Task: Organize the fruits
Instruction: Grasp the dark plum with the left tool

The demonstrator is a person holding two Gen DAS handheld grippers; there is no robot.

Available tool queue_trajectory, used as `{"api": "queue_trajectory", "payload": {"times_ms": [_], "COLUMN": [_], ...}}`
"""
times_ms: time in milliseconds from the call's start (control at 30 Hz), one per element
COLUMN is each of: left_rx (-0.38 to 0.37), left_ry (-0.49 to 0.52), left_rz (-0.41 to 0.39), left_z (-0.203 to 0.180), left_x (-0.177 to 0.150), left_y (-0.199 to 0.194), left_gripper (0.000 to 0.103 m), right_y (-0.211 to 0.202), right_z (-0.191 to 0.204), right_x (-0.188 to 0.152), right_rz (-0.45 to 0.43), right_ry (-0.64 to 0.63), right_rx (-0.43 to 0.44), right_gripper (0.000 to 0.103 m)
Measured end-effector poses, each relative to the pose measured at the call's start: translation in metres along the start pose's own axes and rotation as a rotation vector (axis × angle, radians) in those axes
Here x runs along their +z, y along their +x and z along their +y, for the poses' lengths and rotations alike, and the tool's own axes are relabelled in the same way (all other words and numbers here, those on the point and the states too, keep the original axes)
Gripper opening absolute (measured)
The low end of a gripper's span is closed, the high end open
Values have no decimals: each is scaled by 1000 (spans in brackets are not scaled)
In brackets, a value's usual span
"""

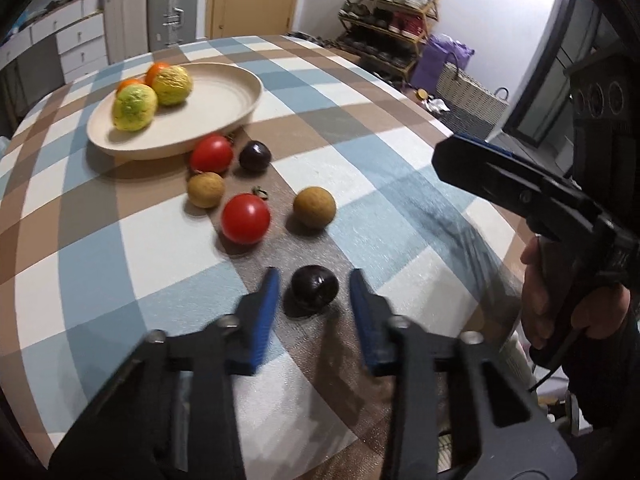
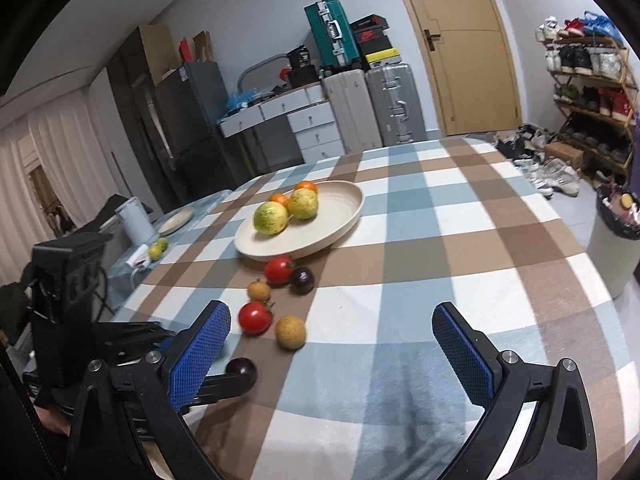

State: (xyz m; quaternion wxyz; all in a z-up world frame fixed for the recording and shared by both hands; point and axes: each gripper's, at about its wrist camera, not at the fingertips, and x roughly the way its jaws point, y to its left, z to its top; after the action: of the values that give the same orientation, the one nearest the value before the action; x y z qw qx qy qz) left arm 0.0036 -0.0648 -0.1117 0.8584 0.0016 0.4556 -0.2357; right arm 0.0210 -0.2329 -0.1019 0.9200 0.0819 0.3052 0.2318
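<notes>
Left tongs (image 1: 314, 292) spread wide, straddling the near dark plum (image 1: 314, 288) on the bench (image 1: 400, 168), not yet touching, lined up for a pinch. Right tongs (image 2: 332, 344) also agape, empty, hanging clear to leave room. Plate (image 1: 224, 120) holds only citrus; tomatoes, longans, other plum loose beside it.

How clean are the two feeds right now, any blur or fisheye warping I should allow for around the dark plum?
Left wrist view: left gripper fingers smeared by motion blur, dark plum fairly sharp, soft shadow at its left. Right wrist view: right gripper crisp, table edges bowed by the fisheye, black vignette in the corners.
</notes>
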Motion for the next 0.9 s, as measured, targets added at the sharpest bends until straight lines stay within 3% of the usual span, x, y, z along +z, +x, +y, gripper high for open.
{"api": "queue_trajectory", "payload": {"times_ms": [167,467,900], "left_rx": [-38,-38,-6], "left_ry": [-32,-54,-163], "left_rz": [4,-46,-157], "left_z": [7,19,74], "left_x": [2,4,10], "left_y": [0,-16,-48], "left_gripper": [22,22,22], "right_y": [4,12,47], "right_z": [0,-2,8], "right_x": [-2,-3,9], "right_rz": [16,53,141], "right_ry": [2,13,-9], "right_rx": [3,-6,20], "right_gripper": [103,103,103]}}
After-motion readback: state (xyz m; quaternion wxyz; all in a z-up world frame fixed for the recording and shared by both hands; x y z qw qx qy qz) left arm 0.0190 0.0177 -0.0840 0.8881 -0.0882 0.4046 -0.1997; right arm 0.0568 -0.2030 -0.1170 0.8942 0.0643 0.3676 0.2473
